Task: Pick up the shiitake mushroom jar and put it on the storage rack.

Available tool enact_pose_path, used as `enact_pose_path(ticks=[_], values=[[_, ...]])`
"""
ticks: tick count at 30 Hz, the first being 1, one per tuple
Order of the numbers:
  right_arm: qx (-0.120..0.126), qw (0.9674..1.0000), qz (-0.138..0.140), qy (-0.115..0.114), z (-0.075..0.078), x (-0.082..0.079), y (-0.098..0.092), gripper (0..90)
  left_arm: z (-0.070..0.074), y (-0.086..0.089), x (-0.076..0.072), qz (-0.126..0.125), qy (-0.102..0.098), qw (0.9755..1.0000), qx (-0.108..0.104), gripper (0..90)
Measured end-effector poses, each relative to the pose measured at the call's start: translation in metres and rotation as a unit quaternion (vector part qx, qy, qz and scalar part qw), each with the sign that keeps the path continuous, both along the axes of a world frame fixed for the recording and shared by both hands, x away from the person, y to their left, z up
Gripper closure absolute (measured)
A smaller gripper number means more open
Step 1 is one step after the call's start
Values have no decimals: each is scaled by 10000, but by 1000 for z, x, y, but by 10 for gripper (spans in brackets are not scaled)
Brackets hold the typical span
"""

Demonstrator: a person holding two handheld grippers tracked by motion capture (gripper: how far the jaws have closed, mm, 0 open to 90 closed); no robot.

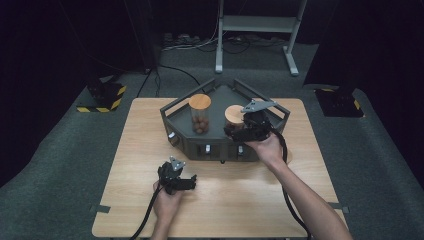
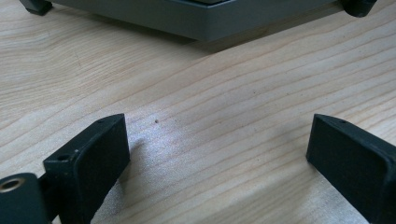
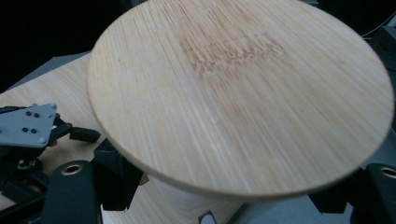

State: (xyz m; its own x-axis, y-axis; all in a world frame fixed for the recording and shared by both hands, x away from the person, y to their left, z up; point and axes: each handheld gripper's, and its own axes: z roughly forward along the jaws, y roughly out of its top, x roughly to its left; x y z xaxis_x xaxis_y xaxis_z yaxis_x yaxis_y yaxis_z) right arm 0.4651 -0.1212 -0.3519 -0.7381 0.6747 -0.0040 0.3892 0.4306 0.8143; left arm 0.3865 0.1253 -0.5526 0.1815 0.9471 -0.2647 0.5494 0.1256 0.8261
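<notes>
Jaws of the right gripper [image 1: 239,131] clamp the second jar [image 1: 233,117] under its bamboo lid [image 3: 238,93], inside the grey tray [image 1: 175,117]. Left gripper [image 1: 186,183] rests on the table [image 2: 224,93], jaws apart with nothing between them.

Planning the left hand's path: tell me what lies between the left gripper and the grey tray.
Only bare wooden table between the left gripper and the grey tray, per the left gripper view.
</notes>
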Motion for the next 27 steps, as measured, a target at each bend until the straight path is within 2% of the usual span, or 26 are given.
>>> enact_pose_path(ticks=[11,27], values=[[-70,9997,-236,74,-8,15,4,257,0,0,0,-6,2,10000,7,60],[-184,9979,-541,302,-27,35,9,256,0,0,0,-9,6,10000,16,60]])
